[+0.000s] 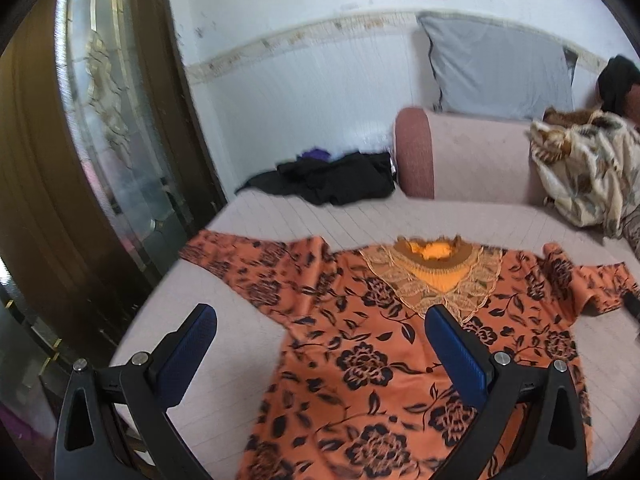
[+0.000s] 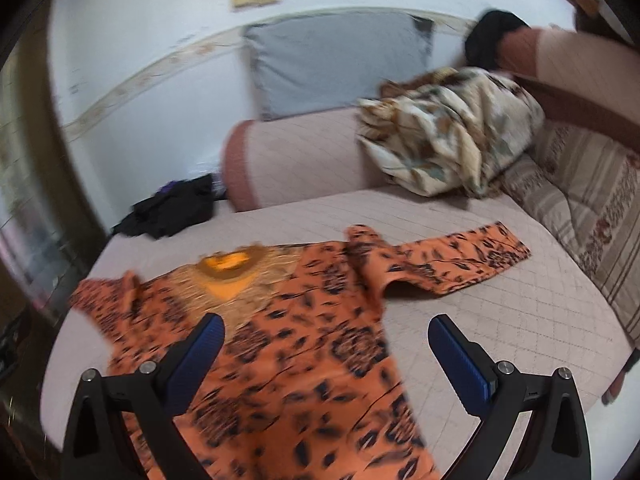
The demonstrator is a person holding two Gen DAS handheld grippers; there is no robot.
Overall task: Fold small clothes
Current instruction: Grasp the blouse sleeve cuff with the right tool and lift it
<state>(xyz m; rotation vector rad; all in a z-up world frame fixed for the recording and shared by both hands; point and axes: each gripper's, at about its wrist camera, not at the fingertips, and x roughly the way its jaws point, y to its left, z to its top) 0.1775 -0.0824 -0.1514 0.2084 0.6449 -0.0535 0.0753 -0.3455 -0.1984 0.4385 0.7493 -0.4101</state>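
One orange flowered top [image 1: 360,344] lies flat on the bed [image 1: 248,216], sleeves spread, neck toward the bolster [image 1: 416,152]. One black clothes pile [image 1: 332,176] sits at the far left corner, one grey pillow [image 1: 500,68] behind. Left gripper [image 1: 320,336] hangs wide open over the top's left side, holding nothing. Right gripper [image 2: 326,340] is wide open over its right side, empty.

Black fingers [image 1: 460,356], blue ribbed pads [image 2: 460,360]

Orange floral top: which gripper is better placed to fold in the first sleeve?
Probably right. The right gripper, open, hangs near the orange floral top with its sleeve spread just ahead. The left gripper, also open, sits over the body, farther from its sleeve.
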